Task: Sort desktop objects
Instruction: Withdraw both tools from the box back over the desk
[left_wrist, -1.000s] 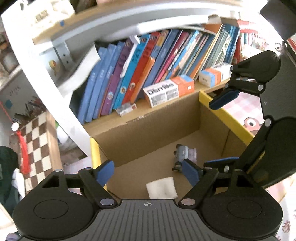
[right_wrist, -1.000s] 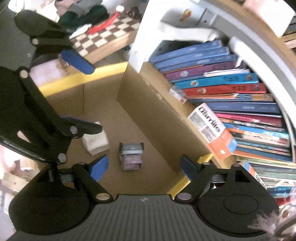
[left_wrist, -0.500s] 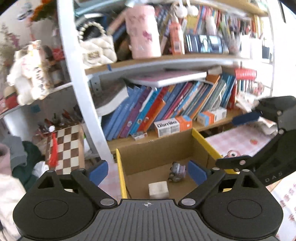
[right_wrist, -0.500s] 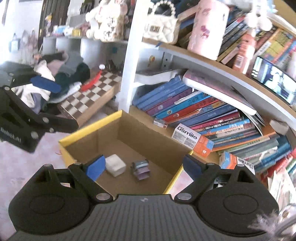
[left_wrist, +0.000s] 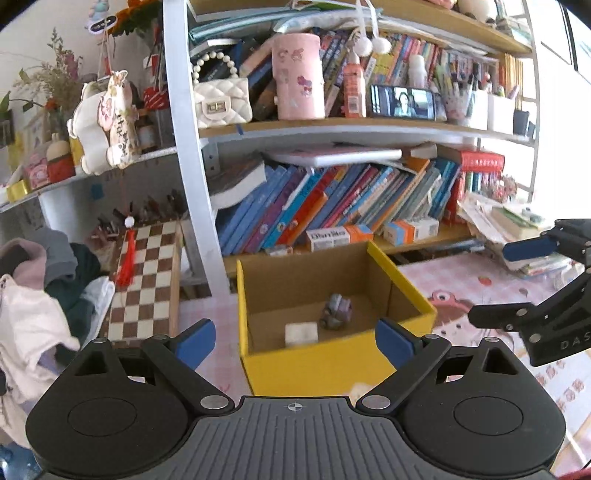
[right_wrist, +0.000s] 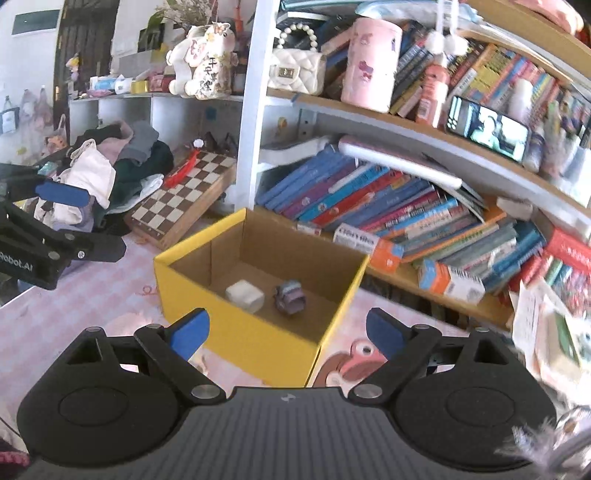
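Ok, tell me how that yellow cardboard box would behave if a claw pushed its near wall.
The yellow box would probably slide rather than tip: it sits low and wide on the pink tablecloth. It looks light, holding only a white block and a small purple toy. Its open-topped cardboard walls may flex inward.

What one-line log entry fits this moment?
left gripper: open, empty | right gripper: open, empty | yellow box: holds white cube, small purple toy

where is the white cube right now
The white cube lies on the floor of the yellow box, left of the small purple toy in both views.
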